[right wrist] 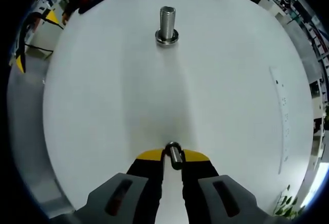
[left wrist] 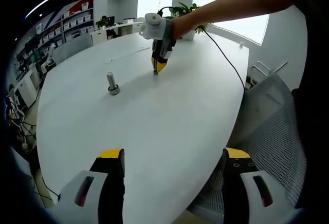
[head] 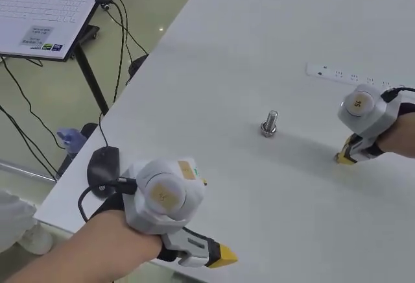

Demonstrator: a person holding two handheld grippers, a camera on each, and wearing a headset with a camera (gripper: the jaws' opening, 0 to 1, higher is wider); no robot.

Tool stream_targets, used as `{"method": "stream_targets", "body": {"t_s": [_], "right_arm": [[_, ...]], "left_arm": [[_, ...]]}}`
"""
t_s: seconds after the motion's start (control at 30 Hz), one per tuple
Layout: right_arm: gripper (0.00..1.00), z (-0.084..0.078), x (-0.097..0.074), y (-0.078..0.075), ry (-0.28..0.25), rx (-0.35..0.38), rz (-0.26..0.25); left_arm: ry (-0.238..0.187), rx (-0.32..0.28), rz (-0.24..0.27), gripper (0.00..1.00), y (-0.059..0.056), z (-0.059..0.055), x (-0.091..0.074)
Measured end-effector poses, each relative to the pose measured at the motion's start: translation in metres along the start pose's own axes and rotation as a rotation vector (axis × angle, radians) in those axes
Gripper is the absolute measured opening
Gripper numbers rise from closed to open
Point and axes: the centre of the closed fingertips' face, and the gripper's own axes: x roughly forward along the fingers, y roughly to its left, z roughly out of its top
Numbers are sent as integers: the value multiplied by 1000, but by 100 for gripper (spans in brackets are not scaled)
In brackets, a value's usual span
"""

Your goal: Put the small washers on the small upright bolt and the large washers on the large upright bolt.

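Currently the right gripper [right wrist: 173, 160] holds its jaws closed on what seems the small bolt [right wrist: 174, 152], at the tabletop [right wrist: 103, 111] apart from the large bolt [right wrist: 167, 24]; left gripper [left wrist: 175, 158] jaws open, empty; next, release it upright.

Silver bolt [right wrist: 167, 24], white table [head: 259, 49], yellow-tipped fingers [left wrist: 110, 154]

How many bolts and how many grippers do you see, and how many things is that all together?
Bolts: 2 (large bolt standing upright, small bolt in the right gripper jaws)
Grippers: 2 (right gripper, left gripper)
Total: 4
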Motion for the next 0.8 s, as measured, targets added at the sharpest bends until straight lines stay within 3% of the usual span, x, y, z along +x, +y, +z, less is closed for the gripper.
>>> {"method": "stream_targets", "body": {"t_s": [0.53,0.7,0.8], "right_arm": [[24,2,-6,-3,-28,-1,-16],[28,4,-19,-6,-71,19,-40],[29,10,-32,-8,-136,56,-63]], "left_arm": [[4,1,6,76,-1,-2,-4],[0,7,8,76,1,2,-6],[-32,-1,13,75,4,8,-7]]}}
